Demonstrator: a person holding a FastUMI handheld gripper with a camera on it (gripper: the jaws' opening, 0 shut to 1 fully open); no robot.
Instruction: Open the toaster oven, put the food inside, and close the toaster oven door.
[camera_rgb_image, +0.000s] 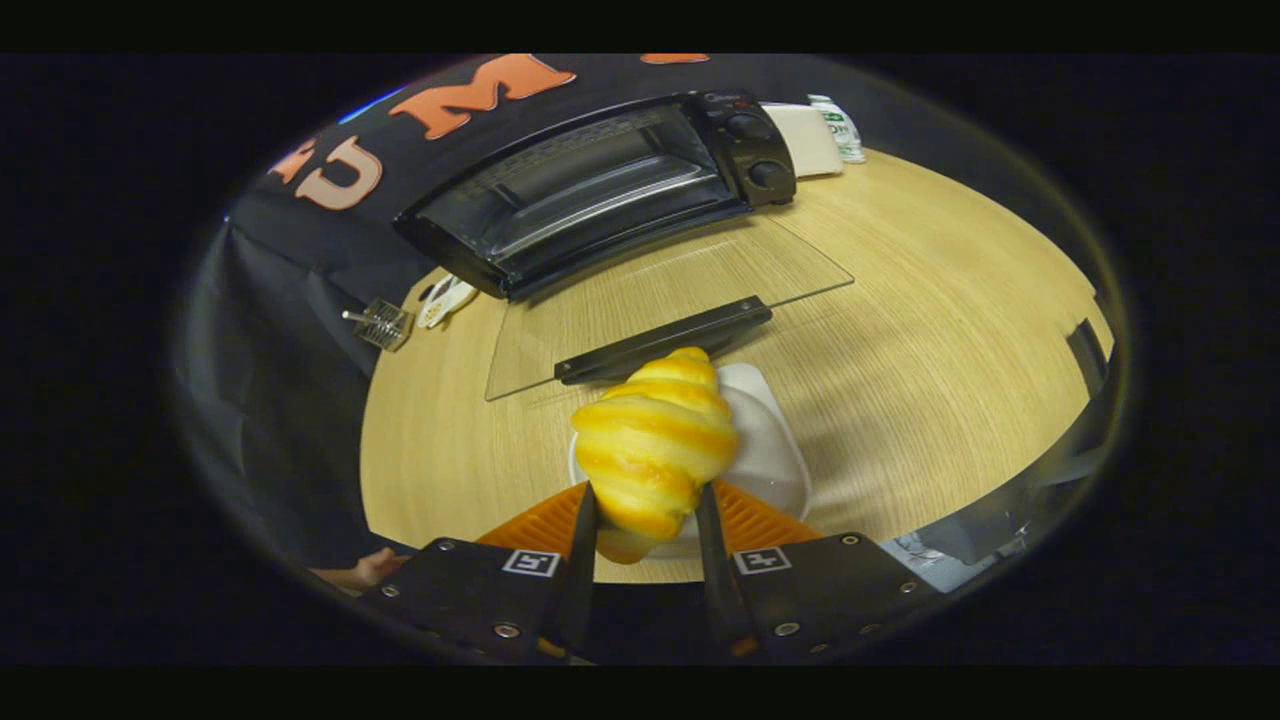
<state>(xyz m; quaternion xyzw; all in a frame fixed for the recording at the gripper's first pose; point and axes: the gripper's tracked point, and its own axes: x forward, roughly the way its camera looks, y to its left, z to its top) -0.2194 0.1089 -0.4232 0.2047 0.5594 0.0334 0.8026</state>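
Pale wooden desk (900, 330) carries everything. Closed on a croissant (652, 450), the hand-held gripper (648, 520) pinches it from both sides above a white plate (770, 450). Beyond, the toaster oven (600, 190) stands with its glass door (660, 300) folded down flat.

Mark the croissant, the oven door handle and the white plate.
croissant (655, 440): gripper view, middle of its crust.
oven door handle (665, 342): gripper view, middle of the bar.
white plate (775, 455): gripper view, bare part beside the croissant.
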